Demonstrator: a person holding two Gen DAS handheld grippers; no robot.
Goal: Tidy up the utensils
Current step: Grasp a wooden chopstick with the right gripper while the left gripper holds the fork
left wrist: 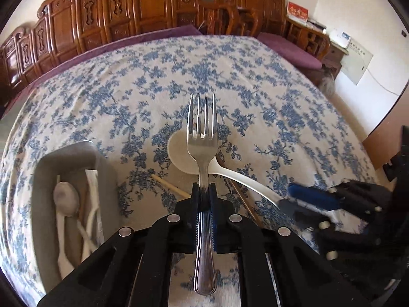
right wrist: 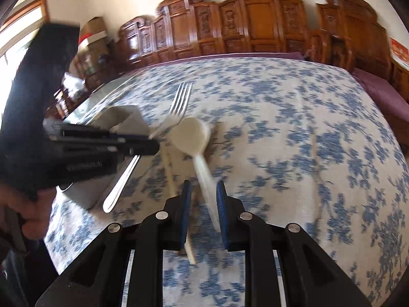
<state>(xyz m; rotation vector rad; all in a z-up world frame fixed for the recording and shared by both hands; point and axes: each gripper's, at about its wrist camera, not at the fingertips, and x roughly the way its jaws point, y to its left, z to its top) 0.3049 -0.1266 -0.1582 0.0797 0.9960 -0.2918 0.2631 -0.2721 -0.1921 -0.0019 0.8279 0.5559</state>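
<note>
Left tongs [left wrist: 204, 192] clamped on the metal fork [left wrist: 202, 138] at its neck, tines pointing up and away, handle running back between the blue pads, above the floral counter [left wrist: 255, 76]. Right tongs [right wrist: 203, 194] apart, straddling the handle of the white spoon [right wrist: 190, 135], blurred, with no firm pinch visible; bowl lying ahead of the tongs, just beside the fork. Left of the fork, a grey tray [left wrist: 43, 179] holding white spoons [left wrist: 65, 199].
</note>
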